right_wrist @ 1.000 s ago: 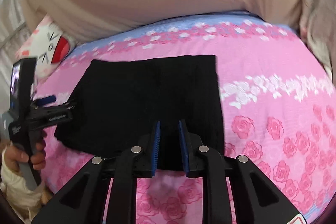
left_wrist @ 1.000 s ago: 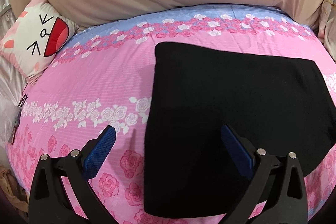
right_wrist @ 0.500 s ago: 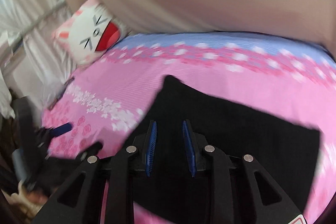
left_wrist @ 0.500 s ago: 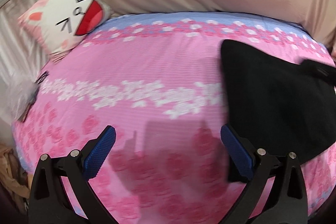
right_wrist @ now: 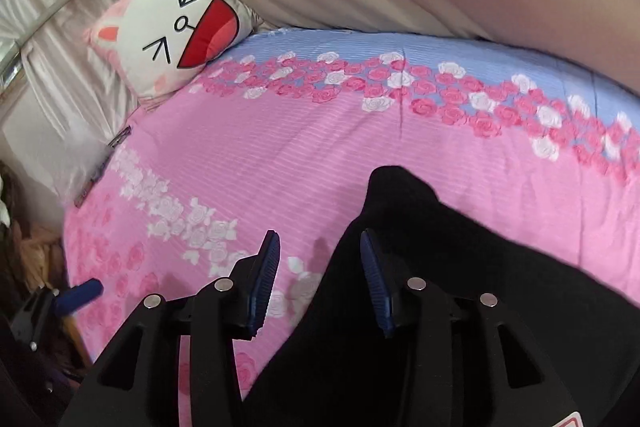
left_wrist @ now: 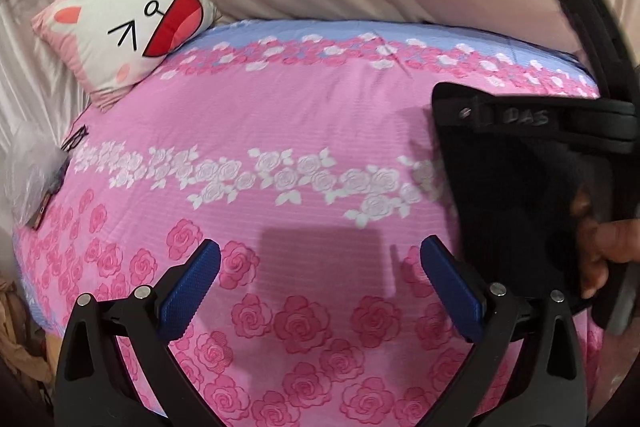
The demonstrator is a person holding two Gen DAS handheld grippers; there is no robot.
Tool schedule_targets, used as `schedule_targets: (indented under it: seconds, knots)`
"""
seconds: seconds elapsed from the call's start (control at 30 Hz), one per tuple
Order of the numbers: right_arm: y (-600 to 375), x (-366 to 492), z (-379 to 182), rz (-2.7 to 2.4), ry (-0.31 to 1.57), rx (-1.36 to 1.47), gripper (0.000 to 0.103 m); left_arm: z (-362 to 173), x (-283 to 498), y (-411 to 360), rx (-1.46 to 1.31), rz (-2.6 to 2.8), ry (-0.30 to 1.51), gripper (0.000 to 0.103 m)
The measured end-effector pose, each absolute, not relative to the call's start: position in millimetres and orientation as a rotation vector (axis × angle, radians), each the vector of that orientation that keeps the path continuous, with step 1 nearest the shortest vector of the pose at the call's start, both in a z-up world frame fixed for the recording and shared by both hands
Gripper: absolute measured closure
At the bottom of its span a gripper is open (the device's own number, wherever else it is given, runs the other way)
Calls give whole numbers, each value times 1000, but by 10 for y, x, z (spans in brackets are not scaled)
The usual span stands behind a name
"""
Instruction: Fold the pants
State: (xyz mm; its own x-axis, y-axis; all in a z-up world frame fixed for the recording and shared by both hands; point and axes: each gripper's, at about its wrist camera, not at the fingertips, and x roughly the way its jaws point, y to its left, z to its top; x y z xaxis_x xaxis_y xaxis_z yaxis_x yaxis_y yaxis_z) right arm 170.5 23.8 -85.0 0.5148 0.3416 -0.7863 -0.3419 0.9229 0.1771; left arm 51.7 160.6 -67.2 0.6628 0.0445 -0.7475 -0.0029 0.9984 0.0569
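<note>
Pants (right_wrist: pixel 460 287): black, soft, limp, folded flat on the pink bedspread (left_wrist: pixel 280 115), well right of the cat pillow (left_wrist: pixel 128 27). You'd best pinch a doubled edge or corner; single layers will sag. Left gripper (left_wrist: pixel 320 283) gapes wide over bare spread, nothing between. Right gripper (right_wrist: pixel 318 275), jaws opening, straddles the pants' left edge; contact unclear. A plastic bag (left_wrist: pixel 28 171) lies below the pillow, clear of the work.

The bedspread (left_wrist: pixel 280 131) is pink, printed with darker pink roses, a band of white roses, and a pale blue strip beside the cat-face pillow (left_wrist: pixel 124 27), itself white and pink with a red mouth. The pants (right_wrist: pixel 440 287) are plain black.
</note>
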Motion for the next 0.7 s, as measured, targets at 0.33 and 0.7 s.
schedule_targets:
  seconds: [0.33, 0.7]
  knots:
    - [177, 2003, -773, 338, 957, 22, 89, -651, 447, 1606, 58, 47, 848, 5]
    - [42, 1846, -554, 387, 871, 86, 83, -652, 507, 1365, 103, 27, 851, 5]
